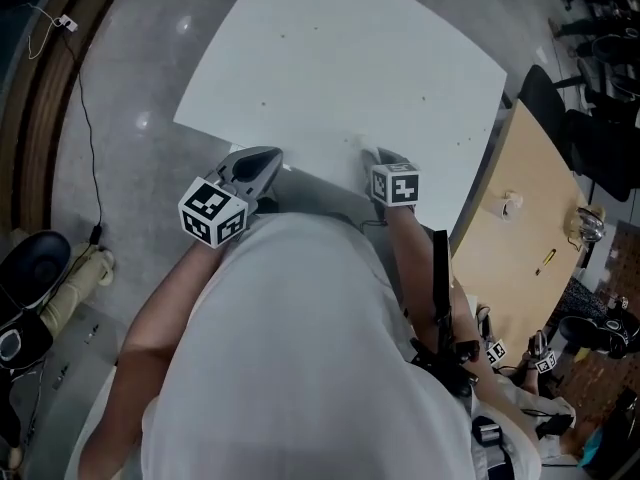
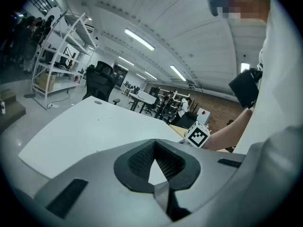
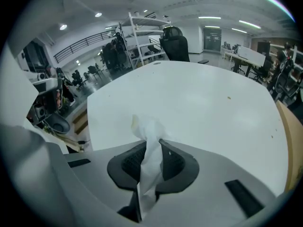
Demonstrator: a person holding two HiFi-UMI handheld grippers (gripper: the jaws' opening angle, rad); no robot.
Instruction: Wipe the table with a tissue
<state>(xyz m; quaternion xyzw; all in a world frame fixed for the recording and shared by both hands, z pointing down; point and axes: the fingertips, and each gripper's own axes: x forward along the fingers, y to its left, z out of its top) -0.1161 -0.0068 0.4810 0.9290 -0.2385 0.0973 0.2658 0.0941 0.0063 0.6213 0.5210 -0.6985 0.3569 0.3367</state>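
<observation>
Starting the wipe: my right gripper point(image 3: 152, 141) clamps the tissue point(image 3: 150, 167) at the tabletop's point(image 3: 199, 103) near edge, my left gripper point(image 2: 154, 144) closed, empty. Next I must press it down and sweep.

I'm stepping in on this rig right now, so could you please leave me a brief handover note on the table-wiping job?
Right gripper: shut on the tissue, over the white table's near edge.
Left gripper: shut, empty, at the same edge.
Done: tissue is in hand.
Left: wipe the table; small specks show on it. Whether the tissue touches the surface, I cannot tell.
</observation>
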